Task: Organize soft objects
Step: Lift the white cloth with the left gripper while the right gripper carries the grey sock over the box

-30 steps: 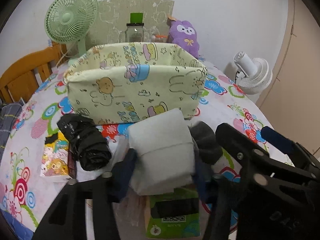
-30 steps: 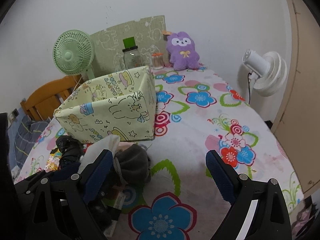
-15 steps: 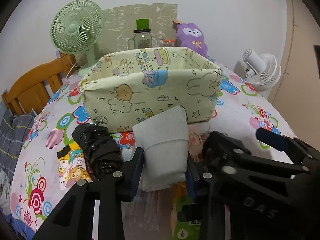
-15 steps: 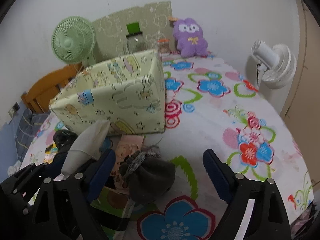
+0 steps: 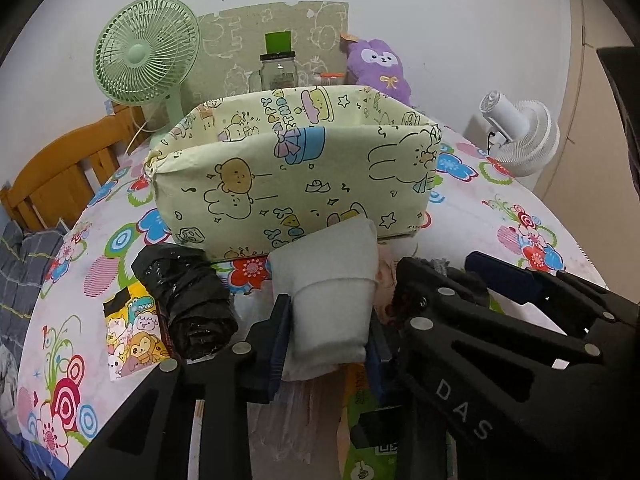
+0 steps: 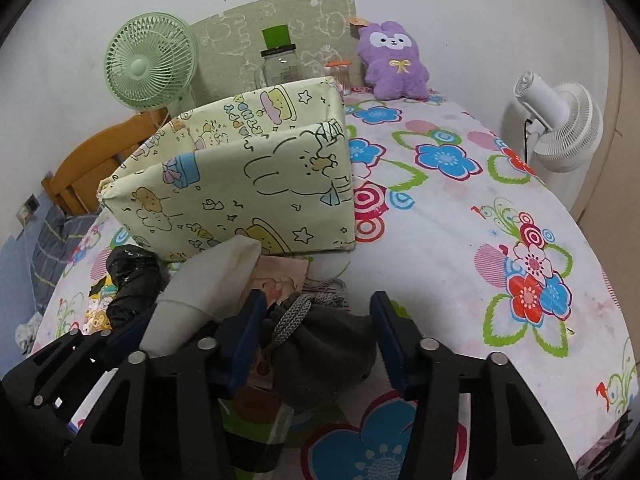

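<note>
Folded fleecy white cloth (image 5: 332, 300), pinched

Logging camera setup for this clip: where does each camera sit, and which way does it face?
Left wrist: on the left gripper, facing the yellow cartoon-print box; its fingers clamp a white folded cloth, and the right gripper shows.
Right wrist: on the right gripper, facing a dark grey drawstring pouch between its fingers.
Shared: box, cloth, green fan, purple plush.
</note>
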A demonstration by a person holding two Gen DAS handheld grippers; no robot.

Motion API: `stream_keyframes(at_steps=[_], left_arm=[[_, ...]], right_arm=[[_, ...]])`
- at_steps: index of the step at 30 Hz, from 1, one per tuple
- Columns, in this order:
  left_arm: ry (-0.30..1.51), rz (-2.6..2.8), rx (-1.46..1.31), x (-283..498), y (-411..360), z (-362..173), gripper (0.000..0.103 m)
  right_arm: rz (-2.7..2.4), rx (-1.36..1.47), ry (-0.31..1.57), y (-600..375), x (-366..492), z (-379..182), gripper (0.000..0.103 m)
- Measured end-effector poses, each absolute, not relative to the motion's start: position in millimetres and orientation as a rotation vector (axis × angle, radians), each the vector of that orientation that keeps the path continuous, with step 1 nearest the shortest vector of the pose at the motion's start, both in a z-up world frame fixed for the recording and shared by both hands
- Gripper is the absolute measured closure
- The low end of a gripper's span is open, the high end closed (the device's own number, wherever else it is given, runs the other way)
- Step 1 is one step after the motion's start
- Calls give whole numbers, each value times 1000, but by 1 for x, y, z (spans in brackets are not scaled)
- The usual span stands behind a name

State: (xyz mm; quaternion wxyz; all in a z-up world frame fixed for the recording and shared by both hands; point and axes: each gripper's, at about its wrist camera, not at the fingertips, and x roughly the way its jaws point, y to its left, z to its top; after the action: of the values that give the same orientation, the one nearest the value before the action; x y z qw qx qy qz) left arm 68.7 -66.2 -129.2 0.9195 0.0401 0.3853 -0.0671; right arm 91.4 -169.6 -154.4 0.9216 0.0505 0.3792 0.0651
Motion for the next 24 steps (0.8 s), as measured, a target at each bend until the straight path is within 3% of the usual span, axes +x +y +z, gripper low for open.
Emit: stream_keyframes(at_steps=[5, 24], left_arm=[[777, -133, 82, 68, -66, -123, 76], [697, -164, 19, 58, -56, -70, 77]], right_arm=[[138, 97, 761, -166, 89, -147, 54], [135, 74, 658, -156, 75, -87, 57]])
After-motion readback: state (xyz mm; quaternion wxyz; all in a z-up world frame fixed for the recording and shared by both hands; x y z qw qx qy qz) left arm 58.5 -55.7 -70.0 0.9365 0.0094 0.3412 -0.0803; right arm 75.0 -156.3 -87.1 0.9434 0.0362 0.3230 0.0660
